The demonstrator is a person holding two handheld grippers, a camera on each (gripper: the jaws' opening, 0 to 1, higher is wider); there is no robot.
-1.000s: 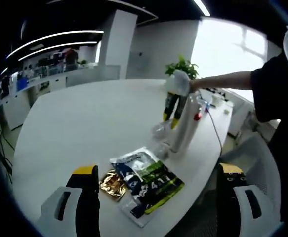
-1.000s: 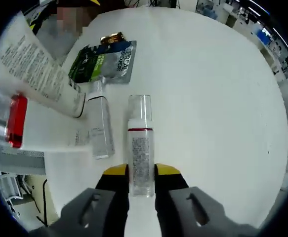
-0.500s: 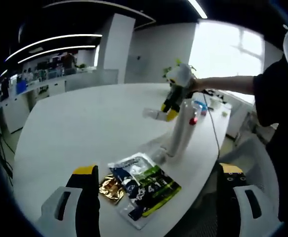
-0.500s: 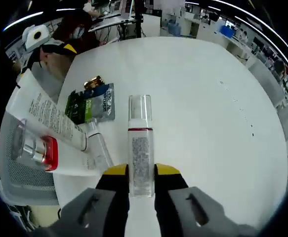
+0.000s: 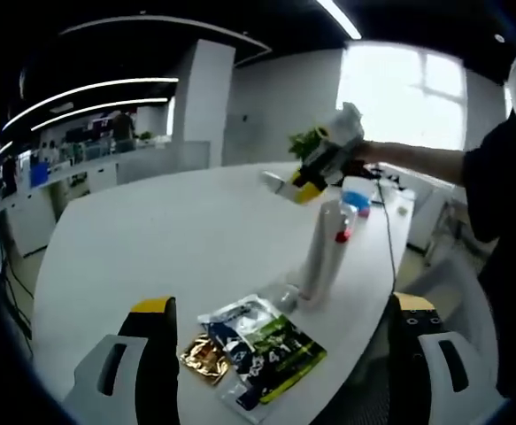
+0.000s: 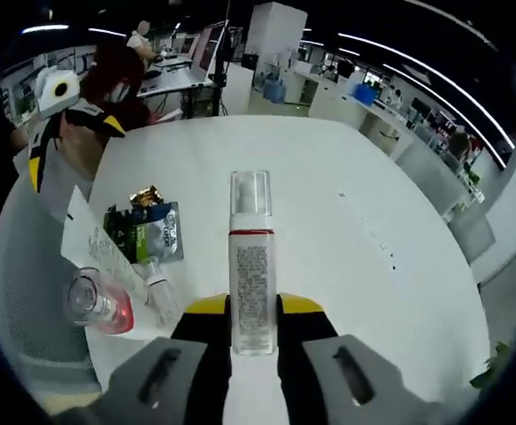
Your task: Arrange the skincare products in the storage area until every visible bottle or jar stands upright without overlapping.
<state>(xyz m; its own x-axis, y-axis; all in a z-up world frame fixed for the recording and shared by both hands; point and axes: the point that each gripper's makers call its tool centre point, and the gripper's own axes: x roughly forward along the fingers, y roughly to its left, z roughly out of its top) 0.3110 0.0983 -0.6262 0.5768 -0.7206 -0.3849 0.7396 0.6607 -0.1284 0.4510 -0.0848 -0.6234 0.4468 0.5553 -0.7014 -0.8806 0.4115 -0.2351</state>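
- Crowding risk: white table (image 6: 346,221) edge holds the upright white tube (image 5: 321,248), red-capped bottle (image 6: 98,305) and a small clear bottle (image 6: 157,282) lying flat; landing there could topple them.
- Right hand-held gripper (image 6: 254,305) pinches the clear pump bottle (image 6: 252,266) low, in the air; it could swing.
- Left hand-held gripper (image 5: 280,310) is spread, idle above the sachets (image 5: 262,341).

- Between my right gripper's (image 6: 254,312) jaws: a clear, glossy plastic bottle (image 6: 252,266) with a paper-looking printed label.
- Ahead of my left gripper (image 5: 284,320): shiny foil sachets (image 5: 259,343), one gold (image 5: 206,359).
- Beyond them, a matt white plastic tube (image 5: 322,250).
- Left of my right jaws, a clear glassy jar (image 6: 98,303), red inside.
- The table (image 6: 328,221) is smooth, matt white.
- My jaws look like matt black plastic, yellow-tipped.
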